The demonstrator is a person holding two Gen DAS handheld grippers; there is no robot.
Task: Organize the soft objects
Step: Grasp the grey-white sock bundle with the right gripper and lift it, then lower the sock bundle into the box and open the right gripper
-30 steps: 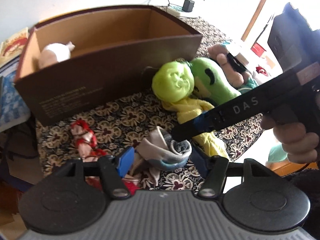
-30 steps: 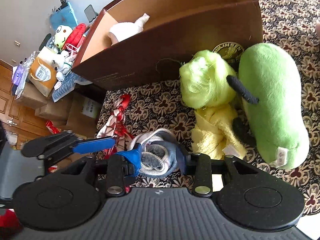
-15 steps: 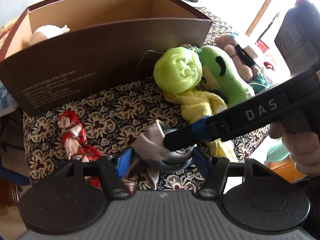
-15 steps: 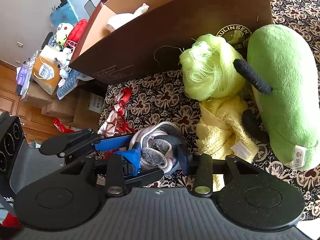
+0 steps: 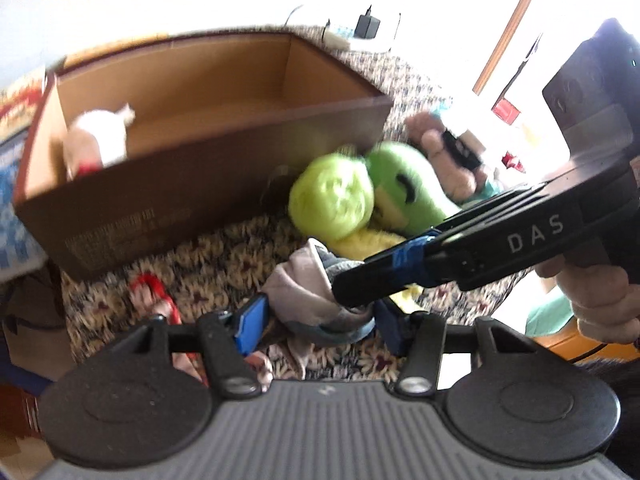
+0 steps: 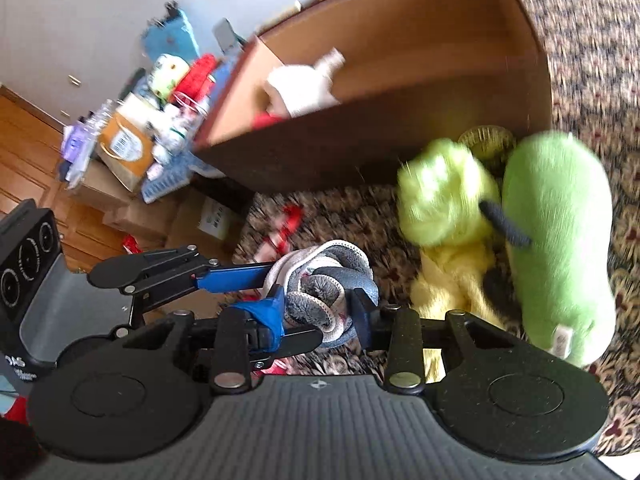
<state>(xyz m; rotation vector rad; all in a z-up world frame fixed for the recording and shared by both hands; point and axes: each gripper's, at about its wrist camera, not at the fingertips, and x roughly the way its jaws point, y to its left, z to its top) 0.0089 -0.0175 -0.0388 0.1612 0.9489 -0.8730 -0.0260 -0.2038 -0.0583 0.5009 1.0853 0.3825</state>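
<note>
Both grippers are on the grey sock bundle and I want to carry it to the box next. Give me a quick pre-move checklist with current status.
1. Grey sock bundle sits between the right gripper pads, jaws closing: ok.
2. Left gripper also has the bundle between its pads, jaws closing: ok.
3. Firm grip on both sides: cannot tell, pictures blurred.
4. Brown box open on top with room beside the white plush: ok.
5. Bundle free of the yellow cloth: cannot tell.
6. Red ribbon apart from the bundle: ok.
</note>
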